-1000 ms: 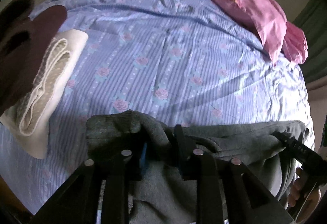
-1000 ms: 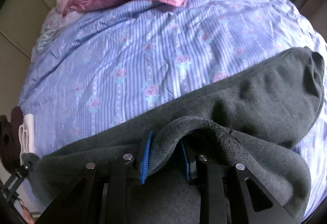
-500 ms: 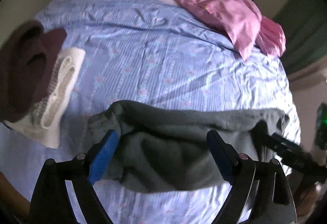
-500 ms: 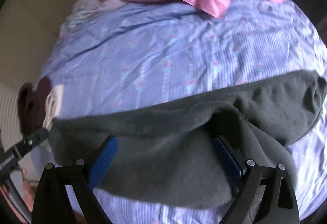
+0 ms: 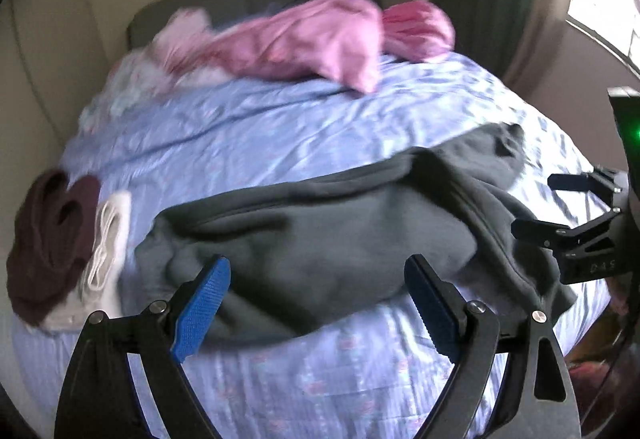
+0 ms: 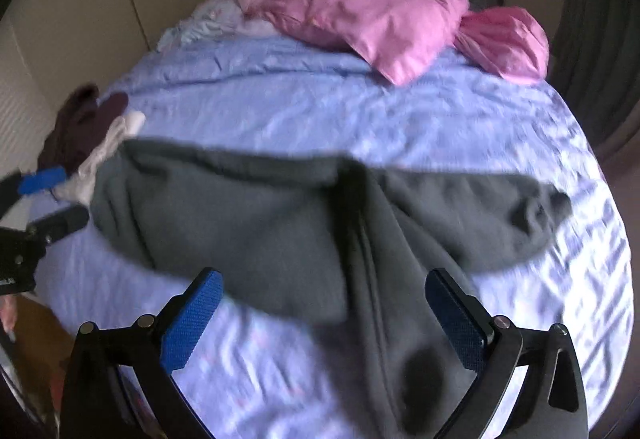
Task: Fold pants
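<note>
I am holding both grippers wide apart with nothing between the fingers: my left gripper [image 5: 316, 303] and my right gripper [image 6: 320, 315], which a second ago were each clamped on the pants [image 5: 320, 239]. The pants are now lying loose across the near part of the bed [image 5: 280, 127], one leg trailing toward me in the right view. Both grippers are sitting farther back than before. The folded clothes [image 5: 60, 239] are lying just left of the pants.
</note>
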`<control>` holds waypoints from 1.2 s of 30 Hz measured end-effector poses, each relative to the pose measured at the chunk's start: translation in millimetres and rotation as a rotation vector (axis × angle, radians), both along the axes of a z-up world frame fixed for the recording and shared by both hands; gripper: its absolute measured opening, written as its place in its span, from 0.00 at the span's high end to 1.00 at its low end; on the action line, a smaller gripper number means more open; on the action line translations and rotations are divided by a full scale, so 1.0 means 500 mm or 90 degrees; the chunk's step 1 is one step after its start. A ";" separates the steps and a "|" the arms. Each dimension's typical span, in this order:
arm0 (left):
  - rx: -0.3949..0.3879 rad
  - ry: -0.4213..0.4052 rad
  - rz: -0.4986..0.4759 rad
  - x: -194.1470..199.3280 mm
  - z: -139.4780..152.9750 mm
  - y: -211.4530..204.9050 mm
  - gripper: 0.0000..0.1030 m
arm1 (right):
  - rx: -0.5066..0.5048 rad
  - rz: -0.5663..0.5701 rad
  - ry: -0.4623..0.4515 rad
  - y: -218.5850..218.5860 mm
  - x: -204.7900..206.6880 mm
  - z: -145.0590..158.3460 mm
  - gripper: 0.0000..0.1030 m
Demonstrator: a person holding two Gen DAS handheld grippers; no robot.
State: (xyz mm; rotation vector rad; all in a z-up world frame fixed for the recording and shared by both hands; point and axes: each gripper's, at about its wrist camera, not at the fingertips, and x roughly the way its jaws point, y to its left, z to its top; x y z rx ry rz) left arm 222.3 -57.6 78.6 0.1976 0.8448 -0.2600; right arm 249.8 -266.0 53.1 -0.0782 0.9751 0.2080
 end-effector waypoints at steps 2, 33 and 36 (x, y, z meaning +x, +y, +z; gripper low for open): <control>0.013 -0.030 -0.030 -0.028 -0.007 -0.039 0.14 | -0.022 -0.012 -0.018 -0.028 -0.038 -0.006 0.00; 0.018 0.049 -0.048 -0.055 -0.160 -0.163 0.17 | -0.156 -0.029 0.088 -0.179 -0.122 -0.184 0.88; 0.013 0.031 -0.047 -0.023 -0.136 -0.180 0.17 | -0.192 -0.076 0.033 -0.216 -0.099 -0.125 0.88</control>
